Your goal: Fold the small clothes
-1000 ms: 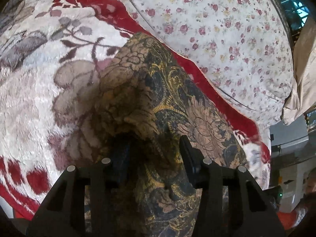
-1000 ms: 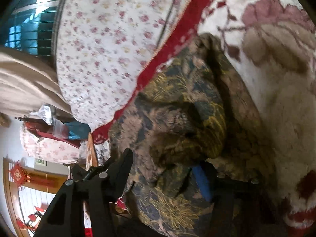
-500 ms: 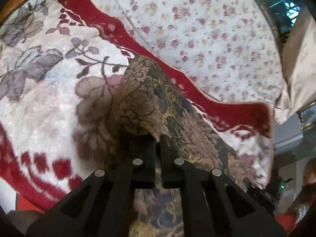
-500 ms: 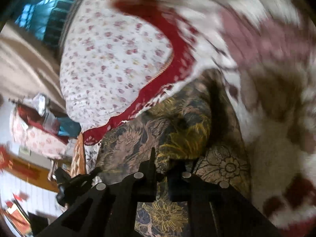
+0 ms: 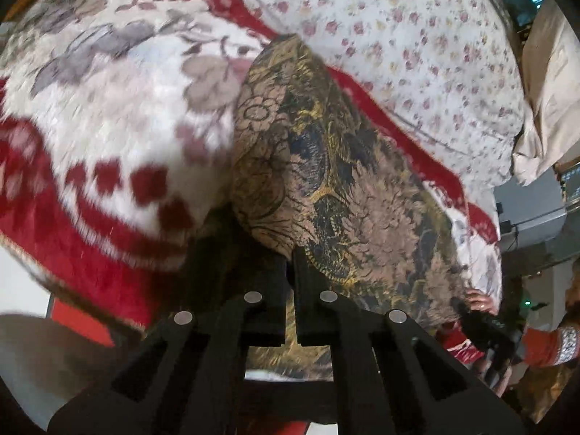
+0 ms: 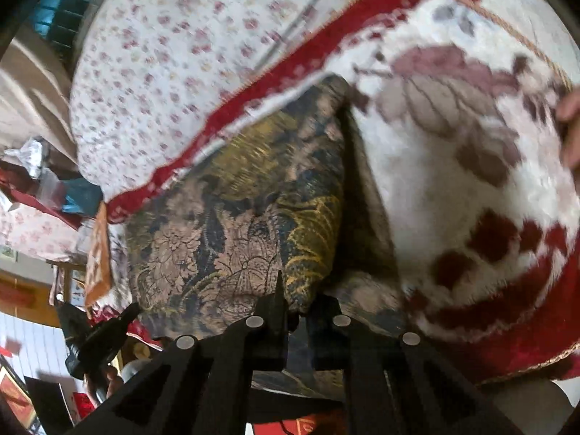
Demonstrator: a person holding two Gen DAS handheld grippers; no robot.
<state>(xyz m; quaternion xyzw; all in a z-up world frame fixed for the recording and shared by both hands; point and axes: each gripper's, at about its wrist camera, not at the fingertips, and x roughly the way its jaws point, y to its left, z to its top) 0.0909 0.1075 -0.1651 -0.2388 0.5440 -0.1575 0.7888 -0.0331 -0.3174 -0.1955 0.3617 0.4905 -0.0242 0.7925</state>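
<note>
A small dark garment [image 5: 326,166] with a gold and brown floral print lies on a white and red flowered blanket [image 5: 108,108]. My left gripper [image 5: 289,264] is shut on the garment's near edge and holds it raised, the cloth draping away from the fingers. In the right wrist view the same garment [image 6: 235,217] hangs in a fold. My right gripper [image 6: 297,308] is shut on its near edge. The other gripper [image 6: 98,333] shows at the lower left of that view.
A white quilt with small pink flowers [image 5: 417,36] lies beyond the blanket's red border. Beige cloth [image 5: 543,90] hangs at the right. A bare hand [image 6: 571,127] shows at the right edge of the right wrist view. Room clutter [image 6: 36,188] sits at the left.
Both grippers were open around the garment's edge one second ago and have since shut on it. Both have pulled back and up, lifting the near edge off the blanket.
</note>
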